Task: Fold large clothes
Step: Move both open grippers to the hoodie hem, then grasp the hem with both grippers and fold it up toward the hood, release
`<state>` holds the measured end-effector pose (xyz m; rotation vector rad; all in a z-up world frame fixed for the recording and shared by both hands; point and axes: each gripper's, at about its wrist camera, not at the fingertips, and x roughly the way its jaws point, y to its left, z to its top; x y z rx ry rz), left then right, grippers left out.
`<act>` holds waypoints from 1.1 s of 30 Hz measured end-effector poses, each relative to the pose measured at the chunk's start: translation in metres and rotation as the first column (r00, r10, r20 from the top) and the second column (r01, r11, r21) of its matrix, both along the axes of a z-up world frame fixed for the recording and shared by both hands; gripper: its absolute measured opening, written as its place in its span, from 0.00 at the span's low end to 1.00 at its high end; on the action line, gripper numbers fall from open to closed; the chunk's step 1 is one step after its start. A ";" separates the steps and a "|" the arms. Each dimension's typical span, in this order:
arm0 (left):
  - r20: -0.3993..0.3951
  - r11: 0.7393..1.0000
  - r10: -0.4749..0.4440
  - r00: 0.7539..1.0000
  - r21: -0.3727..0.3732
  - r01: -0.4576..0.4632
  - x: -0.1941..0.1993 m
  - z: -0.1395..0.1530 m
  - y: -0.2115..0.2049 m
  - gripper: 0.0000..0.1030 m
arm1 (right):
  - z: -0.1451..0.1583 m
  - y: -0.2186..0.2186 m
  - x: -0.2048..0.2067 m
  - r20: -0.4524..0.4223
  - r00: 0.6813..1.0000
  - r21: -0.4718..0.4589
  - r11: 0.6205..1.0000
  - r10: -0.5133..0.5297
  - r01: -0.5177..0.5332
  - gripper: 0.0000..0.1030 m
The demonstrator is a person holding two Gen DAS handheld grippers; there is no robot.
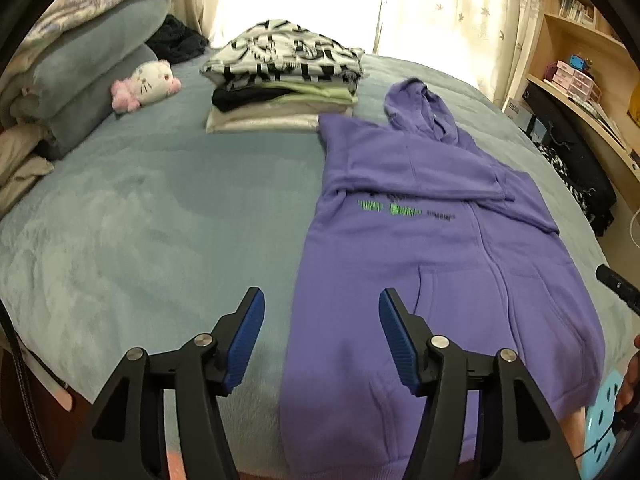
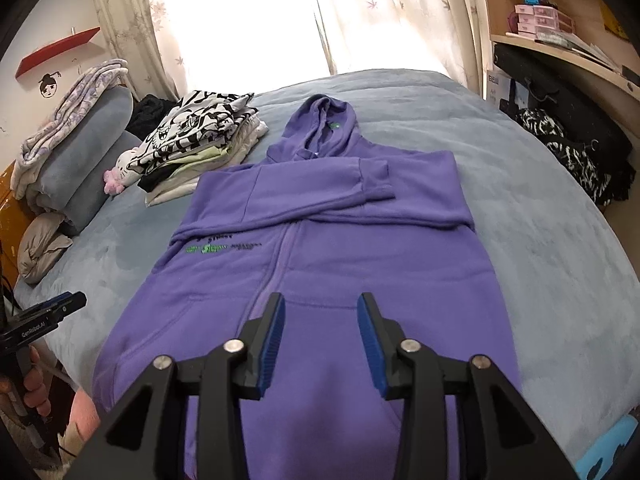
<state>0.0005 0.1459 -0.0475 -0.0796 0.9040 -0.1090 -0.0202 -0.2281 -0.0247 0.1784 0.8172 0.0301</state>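
Evidently we held both grippers, left gripper (image 1: 322,316) and right gripper (image 2: 321,314), fingers spread and empty above the purple hoodie (image 2: 320,240), lying sleeves-crossed on the bed (image 1: 140,220), ready to fold.

Pink-and-white cat plush (image 1: 146,83) lies by rolled grey bedding (image 1: 86,80) near the window curtains (image 2: 400,12), w/ wooden shelves (image 2: 560,36) opposite.

Each tool (image 1: 322,312) (image 2: 321,316) is black with ribbed blue pads (image 1: 248,344) and silver screws.
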 end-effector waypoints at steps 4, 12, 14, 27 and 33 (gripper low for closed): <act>-0.061 0.999 -0.033 0.998 -0.041 0.030 -0.006 -0.021 0.007 0.57 | -0.001 -0.012 -0.017 0.002 1.000 -0.004 1.000 -0.014 0.014 0.48; -0.135 0.983 -0.114 0.984 -0.162 0.092 -0.012 -0.053 0.014 0.57 | -0.014 -0.048 -0.048 -0.051 0.998 0.039 0.998 -0.043 0.045 0.48; -0.146 0.980 -0.120 0.982 -0.174 0.094 -0.011 -0.059 0.013 0.57 | -0.018 -0.064 -0.058 -0.058 0.997 0.058 0.996 -0.058 0.061 0.48; -0.165 0.965 -0.136 0.977 -0.246 0.093 -0.032 -0.082 0.029 0.60 | -0.066 -0.134 -0.113 -0.146 0.986 0.241 0.964 -0.076 0.110 0.48; -0.160 0.938 -0.161 0.974 -0.333 0.100 -0.031 -0.094 0.036 0.67 | -0.093 -0.129 -0.107 -0.151 0.988 0.344 0.938 0.014 0.039 0.49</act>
